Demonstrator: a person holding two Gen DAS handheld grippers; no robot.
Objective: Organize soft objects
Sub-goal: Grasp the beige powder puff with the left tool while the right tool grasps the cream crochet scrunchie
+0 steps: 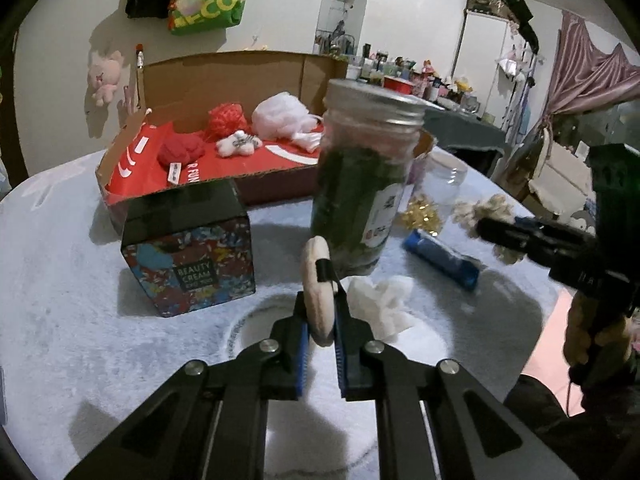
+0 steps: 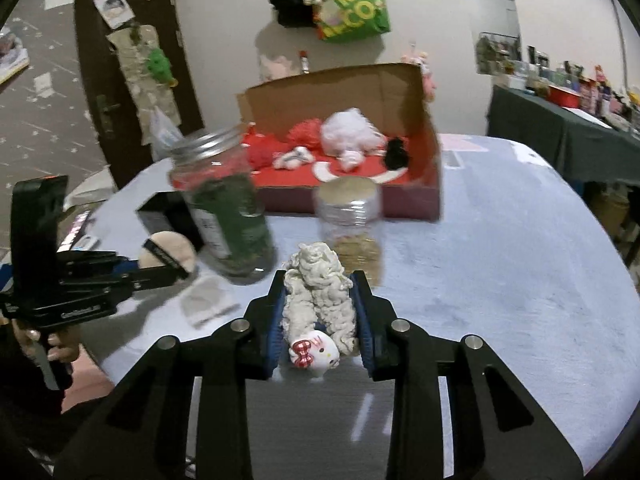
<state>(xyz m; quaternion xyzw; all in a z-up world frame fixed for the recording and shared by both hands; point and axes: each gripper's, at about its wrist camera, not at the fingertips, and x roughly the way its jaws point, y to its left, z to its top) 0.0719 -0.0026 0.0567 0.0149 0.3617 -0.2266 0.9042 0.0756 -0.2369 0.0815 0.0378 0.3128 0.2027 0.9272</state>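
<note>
Glass jar (image 1: 360, 176) with metal lid, cardboard box (image 1: 224, 76), fuzzy scrunchie (image 2: 318, 288)

A lidded glass jar (image 1: 362, 172) stands beside a patterned tin (image 1: 190, 250).

A pale blue desk (image 2: 500, 248) is carrying a cardboard box (image 1: 224, 80), a patterned tin (image 1: 188, 256), a lidded jar (image 1: 360, 176), a clear plastic jar (image 2: 348, 208), a blue packet (image 1: 440, 258) and a white cloth (image 1: 384, 304).
</note>
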